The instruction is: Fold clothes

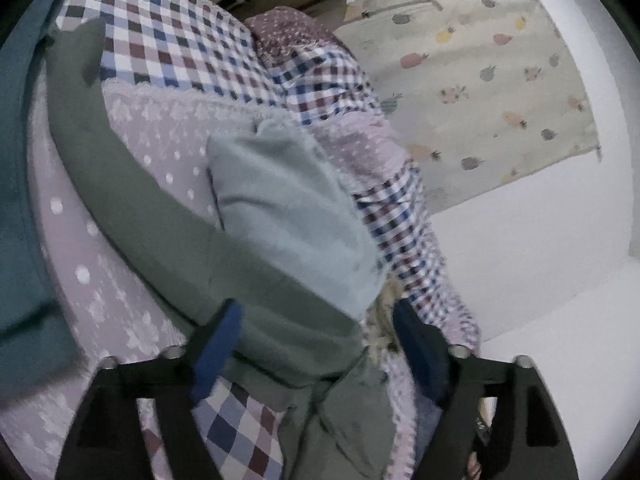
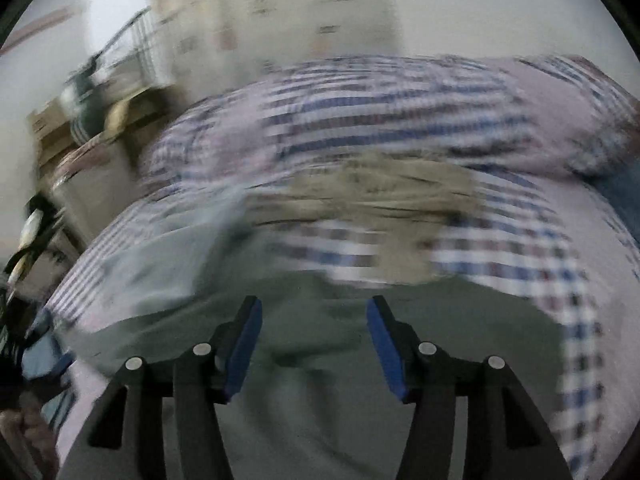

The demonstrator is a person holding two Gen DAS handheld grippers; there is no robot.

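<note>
A long grey-green garment (image 1: 168,216) runs diagonally across the bed in the left wrist view, with a folded pale blue cloth (image 1: 288,216) lying on top of it. My left gripper (image 1: 316,340) stands open, its blue-padded fingers (image 1: 218,344) either side of the garment's near end, not pinching it. In the blurred right wrist view, my right gripper (image 2: 314,344) is open just above the same grey-green garment (image 2: 320,360). A beige patterned cloth (image 2: 380,196) lies beyond it on the bed.
A checked and dotted lilac quilt (image 1: 160,40) covers the bed, with a teal cloth (image 1: 20,200) at the far left. A fruit-print sheet (image 1: 480,80) hangs on the white wall. Boxes and a rack (image 2: 80,112) stand at the left of the right wrist view.
</note>
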